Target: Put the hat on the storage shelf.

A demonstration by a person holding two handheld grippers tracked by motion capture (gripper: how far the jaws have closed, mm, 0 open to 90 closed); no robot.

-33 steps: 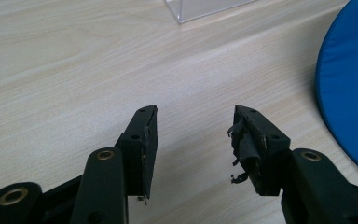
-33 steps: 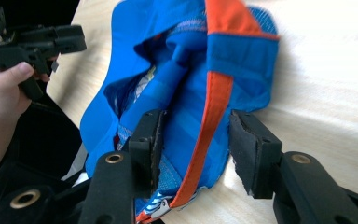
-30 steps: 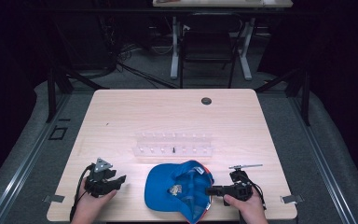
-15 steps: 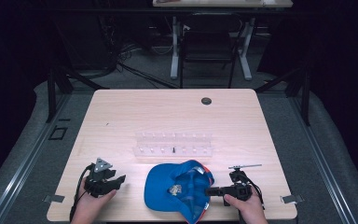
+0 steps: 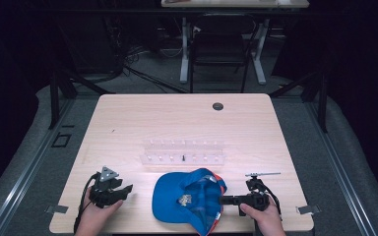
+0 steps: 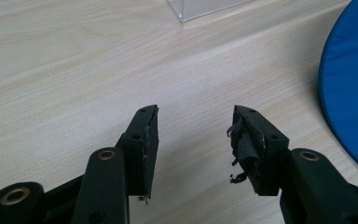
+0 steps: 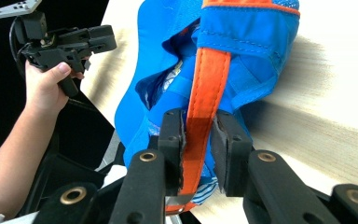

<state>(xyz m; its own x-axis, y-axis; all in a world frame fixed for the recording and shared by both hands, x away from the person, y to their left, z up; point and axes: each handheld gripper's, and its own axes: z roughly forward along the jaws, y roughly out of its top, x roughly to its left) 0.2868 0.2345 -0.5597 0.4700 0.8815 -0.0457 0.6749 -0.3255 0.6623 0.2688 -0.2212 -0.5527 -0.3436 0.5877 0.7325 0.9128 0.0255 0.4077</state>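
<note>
Gripping is the step in hand. The right gripper (image 7: 198,140) has just been closing its jaws, and the orange strap (image 7: 209,79) of the blue cap (image 5: 184,199) stands between them. In the right gripper view the pads seem to touch both sides of the strap, so it is judged as pinched, though a thin gap on one side cannot be ruled out.

The cap lies upside down on the table (image 5: 177,123), near the edge at the person's side, between the two hands. In the high view it is at 9 o'clock from the right gripper (image 5: 226,200), which points level toward it. From the left gripper (image 5: 125,189) the cap is at 3 o'clock and apart. So the right hand is the nearer one, and it is already at the cap.

The strap's long axis runs away from the right jaws, toward 12 o'clock in the right gripper view, along the line in which the gripper points. A pull along this line would probably tighten or drag the cap, not lift it.

The left gripper (image 6: 193,137) has its jaws spread with only bare wood between them; the cap's brim (image 6: 349,93) is at its 2 o'clock. A clear plastic rack (image 5: 182,152) stands behind the cap, toward 12 o'clock.
</note>
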